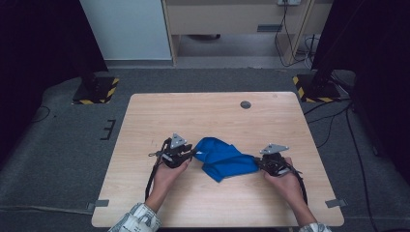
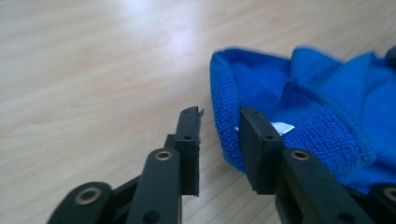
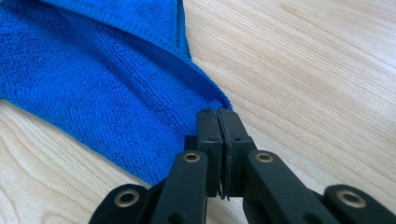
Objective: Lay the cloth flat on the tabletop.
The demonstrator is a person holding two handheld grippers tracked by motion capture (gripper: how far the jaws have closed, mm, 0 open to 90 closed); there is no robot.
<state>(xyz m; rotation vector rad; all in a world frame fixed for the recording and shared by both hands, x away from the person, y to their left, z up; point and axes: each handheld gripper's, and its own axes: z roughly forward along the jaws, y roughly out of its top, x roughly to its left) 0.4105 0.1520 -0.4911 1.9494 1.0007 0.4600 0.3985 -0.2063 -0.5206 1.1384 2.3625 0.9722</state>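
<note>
A: What was recorded, starting with the largest items?

B: A light wooden table (image 1: 159,111) was seen on grey carpet, and its far half was bare. A round dark grommet (image 1: 245,104) was set into the top near the far edge. Two black stands with yellow-and-black striped bases were placed on the floor beyond the far corners, one at the left (image 1: 95,90) and one at the right (image 1: 314,88). Cables (image 1: 333,116) were laid across the carpet at the right.

A: Where was the cloth located?

B: The blue cloth (image 1: 223,158) was found crumpled on the near half of the table, between the two grippers. A small white label (image 2: 283,127) was visible on it in the left gripper view.

A: How were the grippers set?

B: The left gripper (image 2: 219,126) was released. Its jaws were parted, with the folded hem of the cloth lying in the gap; the right-hand jaw was touching or nearly touching the fabric, and no pressure from the pads was seen. The right gripper (image 3: 218,114) was clenched on a corner of the cloth, and the fabric was seen running out from between its closed tips.

A: Was anything in the way?

B: Nothing was noted between the grippers except the cloth itself. Each gripper was held by a hand (image 1: 167,176), and a plaid sleeve (image 1: 138,220) was seen at the near edge.
</note>
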